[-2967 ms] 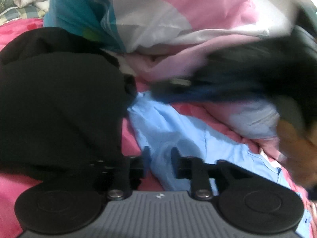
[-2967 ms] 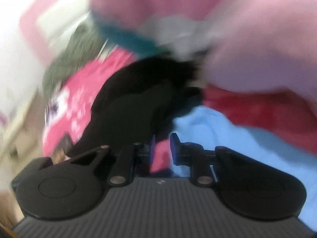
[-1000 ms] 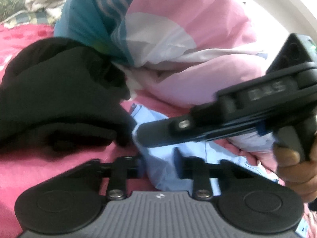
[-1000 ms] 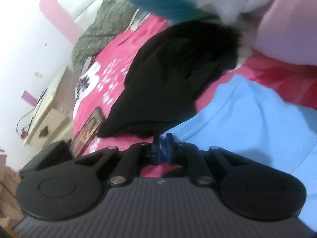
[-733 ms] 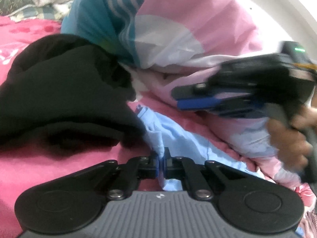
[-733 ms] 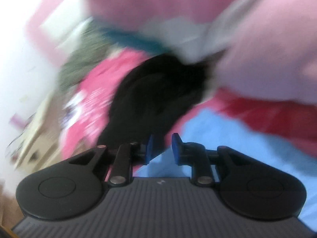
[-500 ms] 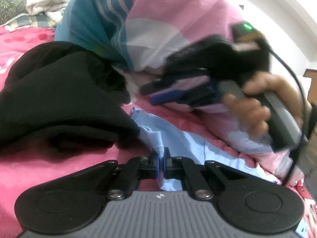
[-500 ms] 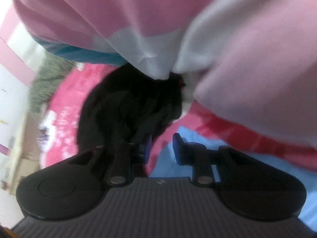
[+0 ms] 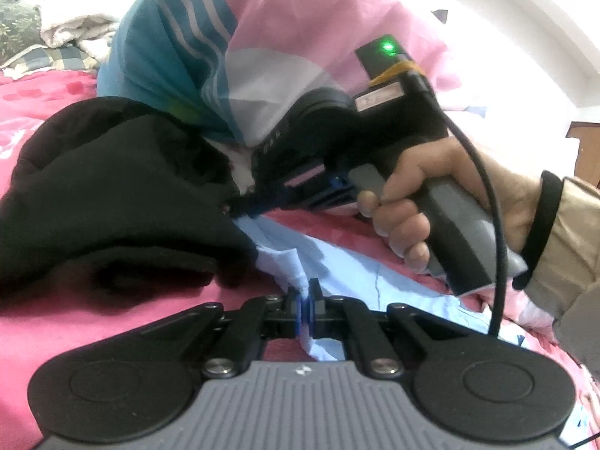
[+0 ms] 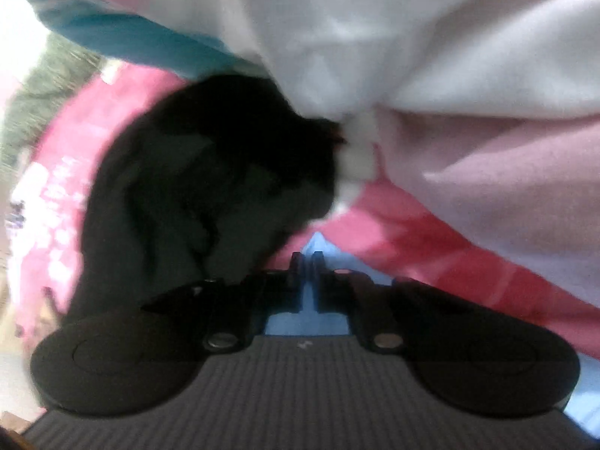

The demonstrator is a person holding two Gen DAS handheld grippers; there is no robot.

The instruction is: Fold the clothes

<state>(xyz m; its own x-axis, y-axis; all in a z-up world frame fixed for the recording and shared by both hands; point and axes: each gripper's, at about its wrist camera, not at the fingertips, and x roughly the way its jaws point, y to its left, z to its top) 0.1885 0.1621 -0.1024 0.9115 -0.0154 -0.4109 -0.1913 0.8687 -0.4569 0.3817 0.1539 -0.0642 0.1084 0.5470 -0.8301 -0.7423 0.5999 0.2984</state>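
Note:
A light blue garment (image 9: pixel 356 262) lies crumpled on the pink bedsheet (image 9: pixel 75 318). My left gripper (image 9: pixel 304 292) is shut on its near edge, and a fold of blue cloth stands up between the pads. In the left wrist view a hand (image 9: pixel 405 206) holds my right gripper (image 9: pixel 240 206) with its tips at the garment's far corner, right beside a black garment (image 9: pixel 112 187). In the right wrist view my right gripper (image 10: pixel 307 262) has its jaws closing together on that blue corner (image 10: pixel 318 242), with the black garment (image 10: pixel 206 187) just to the left.
A bulky pink, white and teal quilt (image 9: pixel 281 37) is piled behind the clothes and overhangs the right gripper (image 10: pixel 450 56). More bedding (image 9: pixel 67 30) lies at the far left. A beige sleeve (image 9: pixel 562 232) enters from the right.
The left jaws closed on the blue garment's near edge. The right gripper swung in from the right and down to the far corner by the black garment, opened briefly, then closed.

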